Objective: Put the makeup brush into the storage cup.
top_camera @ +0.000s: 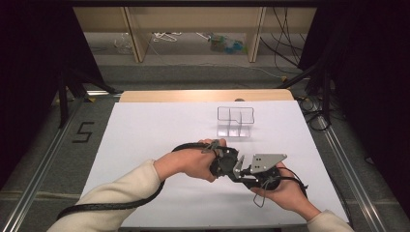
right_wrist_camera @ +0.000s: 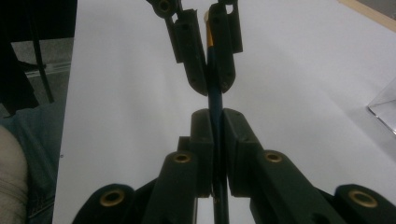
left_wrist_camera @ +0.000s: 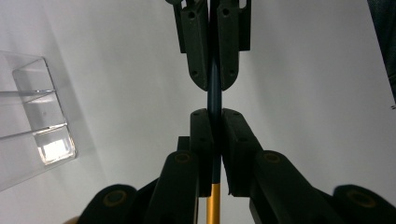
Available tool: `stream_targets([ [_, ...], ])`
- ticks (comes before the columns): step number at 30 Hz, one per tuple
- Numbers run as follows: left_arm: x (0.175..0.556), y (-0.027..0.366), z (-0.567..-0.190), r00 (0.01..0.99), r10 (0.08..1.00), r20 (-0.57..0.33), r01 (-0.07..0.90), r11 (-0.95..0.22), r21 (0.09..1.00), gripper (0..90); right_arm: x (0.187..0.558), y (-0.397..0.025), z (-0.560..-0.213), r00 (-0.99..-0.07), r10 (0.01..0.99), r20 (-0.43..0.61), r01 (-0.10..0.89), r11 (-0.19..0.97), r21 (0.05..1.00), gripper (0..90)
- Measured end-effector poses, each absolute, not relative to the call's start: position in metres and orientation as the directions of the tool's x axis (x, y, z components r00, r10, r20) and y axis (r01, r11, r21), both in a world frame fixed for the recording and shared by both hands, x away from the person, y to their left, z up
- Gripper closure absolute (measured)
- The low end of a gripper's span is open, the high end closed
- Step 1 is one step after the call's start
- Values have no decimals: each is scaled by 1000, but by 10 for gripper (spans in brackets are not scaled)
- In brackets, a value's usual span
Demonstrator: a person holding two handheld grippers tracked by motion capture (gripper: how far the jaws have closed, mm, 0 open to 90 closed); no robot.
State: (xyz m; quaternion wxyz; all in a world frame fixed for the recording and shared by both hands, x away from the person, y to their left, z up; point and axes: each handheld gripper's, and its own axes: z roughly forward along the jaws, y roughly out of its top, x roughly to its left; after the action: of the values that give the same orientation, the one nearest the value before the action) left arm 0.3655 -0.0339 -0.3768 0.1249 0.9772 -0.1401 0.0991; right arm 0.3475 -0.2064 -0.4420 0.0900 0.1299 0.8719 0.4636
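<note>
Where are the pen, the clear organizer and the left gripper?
pen (left_wrist_camera: 214, 86): left gripper view, its dark blue barrel between both grippers.
clear organizer (top_camera: 235, 121): high view, its front wall.
left gripper (left_wrist_camera: 214, 128): left gripper view, between its fingertips, shut on the pen.

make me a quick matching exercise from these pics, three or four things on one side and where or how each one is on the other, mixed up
Things:
1. pen
2. clear organizer
3. left gripper
4. white table cover

States or places:
A. empty, standing beyond the two hands
B. spread flat under everything
C. clamped at both ends, dark blue with a gold section
D. shut, facing the right gripper tip to tip

Pairs: 1-C, 2-A, 3-D, 4-B
</note>
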Motion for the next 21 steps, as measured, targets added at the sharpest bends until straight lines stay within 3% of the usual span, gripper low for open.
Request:
stream_targets([
  [6,364,-34,-377,945,-229,233,-285,-927,243,829,346,-207,-440,-949,312,-55,131,544,829,843],
  [7,367,-34,-373,928,-277,249,-327,-926,191,828,345,-207,-440,-945,319,-68,123,541,832,844],
  [12,366,-31,-373,930,-258,260,-318,-921,223,812,343,-207,-437,-942,326,-82,120,553,824,846],
  [15,368,-27,-369,926,-247,285,-318,-918,238,737,343,-207,-437,-940,333,-79,127,553,823,846],
  [21,367,-5,-357,929,-127,348,-252,-905,342,519,344,-210,-436,-934,349,-77,137,549,824,846],
])
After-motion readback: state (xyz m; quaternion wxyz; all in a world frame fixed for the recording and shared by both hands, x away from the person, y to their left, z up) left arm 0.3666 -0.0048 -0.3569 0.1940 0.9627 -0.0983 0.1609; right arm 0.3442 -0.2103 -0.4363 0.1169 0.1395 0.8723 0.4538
